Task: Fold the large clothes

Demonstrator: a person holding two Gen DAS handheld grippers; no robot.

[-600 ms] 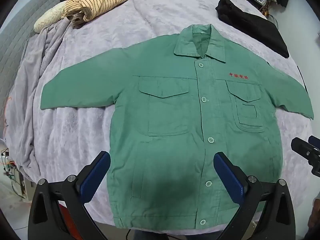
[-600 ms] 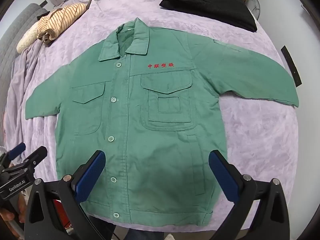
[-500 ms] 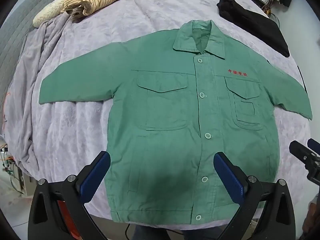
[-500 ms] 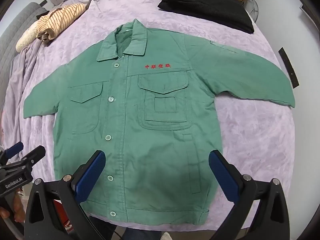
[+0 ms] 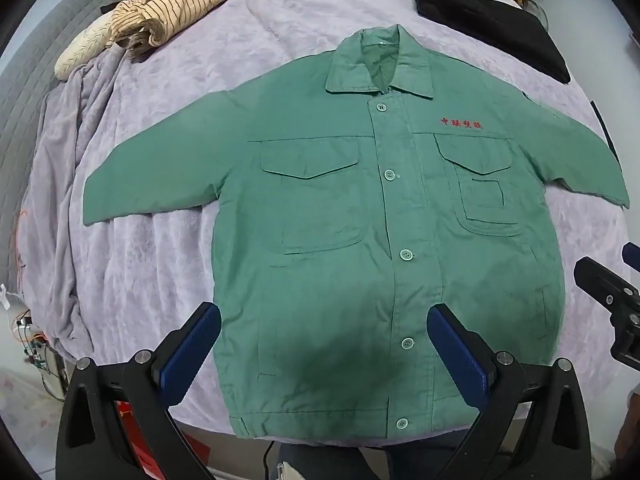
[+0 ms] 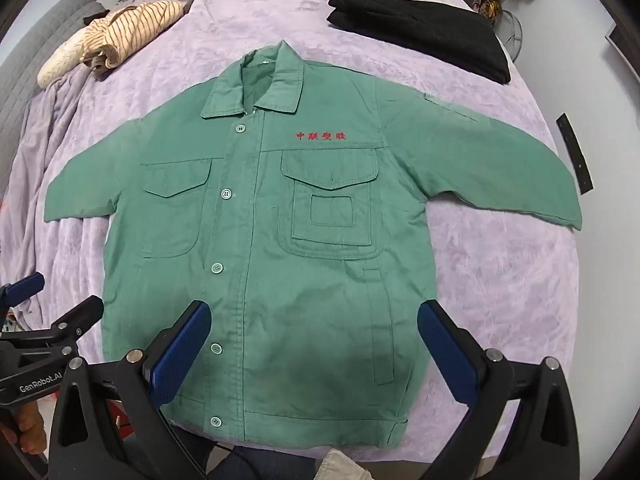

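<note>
A green button-front work jacket [image 5: 360,240] lies flat and face up on the bed, collar away from me, both sleeves spread out to the sides; it also shows in the right wrist view [image 6: 272,248]. My left gripper [image 5: 324,344] is open and empty, held above the jacket's lower hem. My right gripper [image 6: 314,340] is open and empty, also above the lower hem. Each gripper shows at the edge of the other's view: the right one [image 5: 608,296] and the left one [image 6: 44,312].
The bed is covered by a lilac plush blanket [image 5: 160,280]. A striped beige garment [image 5: 168,8] lies at the far left and a folded black garment [image 5: 492,20] at the far right. A black strip [image 6: 576,152] lies at the right edge of the bed.
Both grippers have drawn back and risen a little, so the jacket sits higher in both views and its hem shows fully. The jacket has not moved.
</note>
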